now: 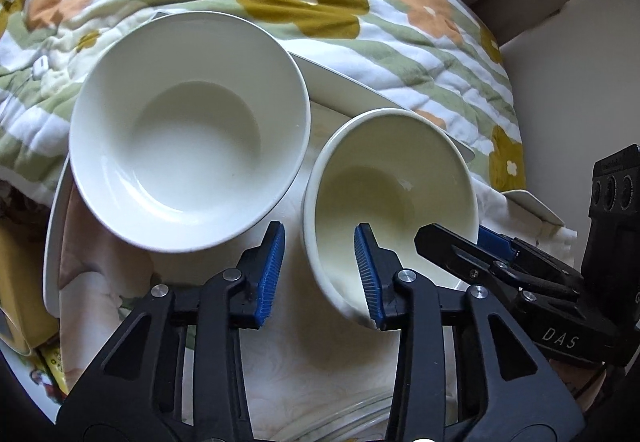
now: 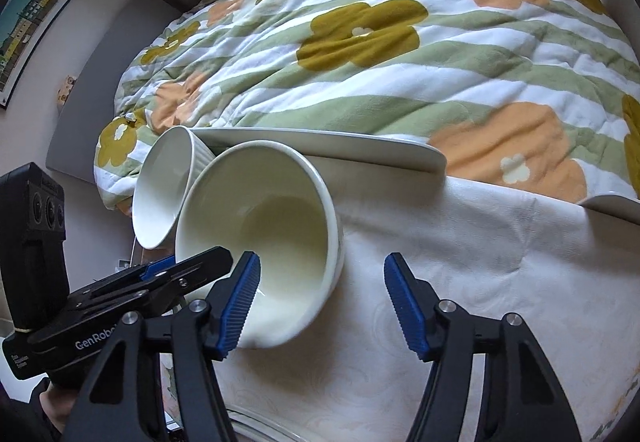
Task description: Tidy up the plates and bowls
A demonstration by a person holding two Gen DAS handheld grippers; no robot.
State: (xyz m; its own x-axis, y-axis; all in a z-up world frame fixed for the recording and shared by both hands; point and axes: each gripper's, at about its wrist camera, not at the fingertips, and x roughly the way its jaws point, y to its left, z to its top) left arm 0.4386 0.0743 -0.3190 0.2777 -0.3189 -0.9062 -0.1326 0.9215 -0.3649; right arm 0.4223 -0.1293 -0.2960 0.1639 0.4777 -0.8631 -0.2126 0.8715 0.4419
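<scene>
A small cream bowl (image 1: 392, 186) stands on a cloth-covered table, beside a larger white bowl (image 1: 188, 130). My left gripper (image 1: 320, 242) straddles the small bowl's near-left rim: one blue pad sits inside and the other outside, with a gap left. In the right wrist view the same small bowl (image 2: 276, 218) is in front of the ribbed larger bowl (image 2: 168, 178). My right gripper (image 2: 323, 262) stands open over its right side, with the left pad (image 2: 240, 298) inside and the right pad well clear. A long white plate (image 2: 340, 148) lies behind the bowls.
A flowered green-striped quilt (image 1: 304, 2) is heaped right behind the dishes. Another white plate's edge (image 2: 612, 206) shows at the far right. A clear glass rim (image 1: 340, 414) lies near the table's front. A framed picture (image 2: 28, 26) hangs on the left wall.
</scene>
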